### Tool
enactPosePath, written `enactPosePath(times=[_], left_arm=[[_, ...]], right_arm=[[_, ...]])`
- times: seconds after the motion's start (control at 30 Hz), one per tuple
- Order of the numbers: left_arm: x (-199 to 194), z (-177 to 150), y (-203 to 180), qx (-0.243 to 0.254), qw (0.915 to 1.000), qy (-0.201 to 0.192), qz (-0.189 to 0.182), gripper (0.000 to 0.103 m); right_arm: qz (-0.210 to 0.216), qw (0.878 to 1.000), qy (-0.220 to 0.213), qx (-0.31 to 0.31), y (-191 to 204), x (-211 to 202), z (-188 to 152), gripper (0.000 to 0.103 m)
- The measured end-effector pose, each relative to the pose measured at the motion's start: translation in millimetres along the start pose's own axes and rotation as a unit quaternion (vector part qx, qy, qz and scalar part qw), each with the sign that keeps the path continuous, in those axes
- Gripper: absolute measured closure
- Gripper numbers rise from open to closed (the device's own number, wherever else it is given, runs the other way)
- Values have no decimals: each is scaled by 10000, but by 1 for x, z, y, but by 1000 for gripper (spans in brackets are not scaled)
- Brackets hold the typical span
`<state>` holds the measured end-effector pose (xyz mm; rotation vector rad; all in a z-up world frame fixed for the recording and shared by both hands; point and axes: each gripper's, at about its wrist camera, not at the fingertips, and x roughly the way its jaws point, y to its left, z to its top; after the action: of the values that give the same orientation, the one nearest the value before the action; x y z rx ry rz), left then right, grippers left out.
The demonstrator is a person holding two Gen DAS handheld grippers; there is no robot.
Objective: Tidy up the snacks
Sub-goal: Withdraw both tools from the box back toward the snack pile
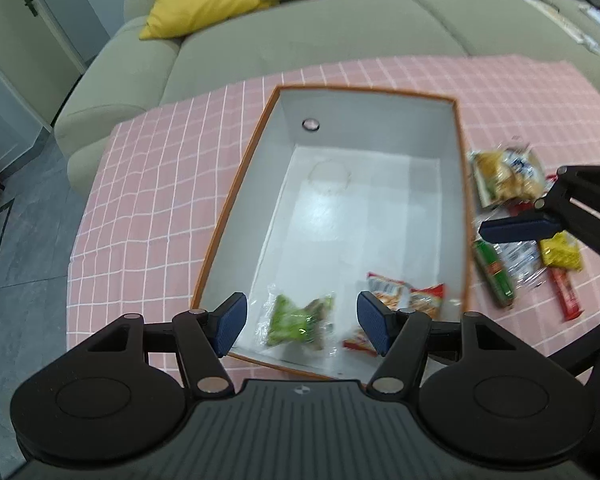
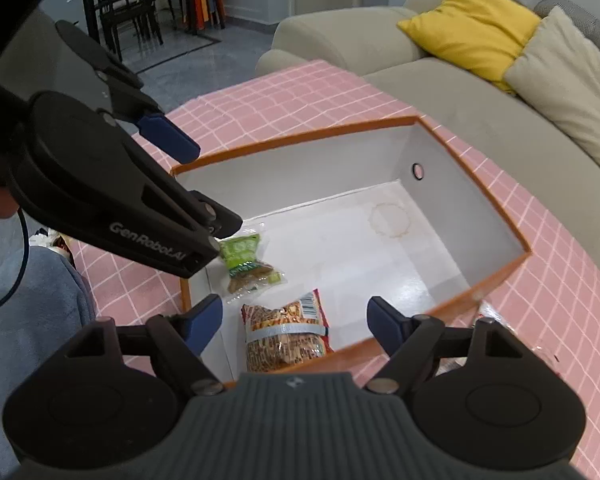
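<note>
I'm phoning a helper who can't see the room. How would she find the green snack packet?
Find the open orange-edged box on the pink checked tablecloth. Two packets lie at its near end. The green packet is the clear, crinkly one beside the red and orange packet, and the only green thing inside.

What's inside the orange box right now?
Two snacks lie in the box at its near end: a green packet and a red-orange packet. The near corners are hidden by the tongs.
</note>
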<state>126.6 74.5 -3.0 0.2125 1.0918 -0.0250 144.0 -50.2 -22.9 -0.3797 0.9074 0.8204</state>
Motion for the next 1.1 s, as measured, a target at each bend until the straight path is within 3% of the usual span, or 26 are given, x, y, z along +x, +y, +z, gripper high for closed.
enactPosePath(times=[0.6,1.1], left_arm=[[-54,-34,-63,-422,9952,-664,-576,29],[-31,-65,-117,-808,9813,-866,-1516,29]], right_arm=[[-787,9934,-673,492,-11,-77,-69,22],[-1637,9608,-952,2024,-33,-90,-169,27]])
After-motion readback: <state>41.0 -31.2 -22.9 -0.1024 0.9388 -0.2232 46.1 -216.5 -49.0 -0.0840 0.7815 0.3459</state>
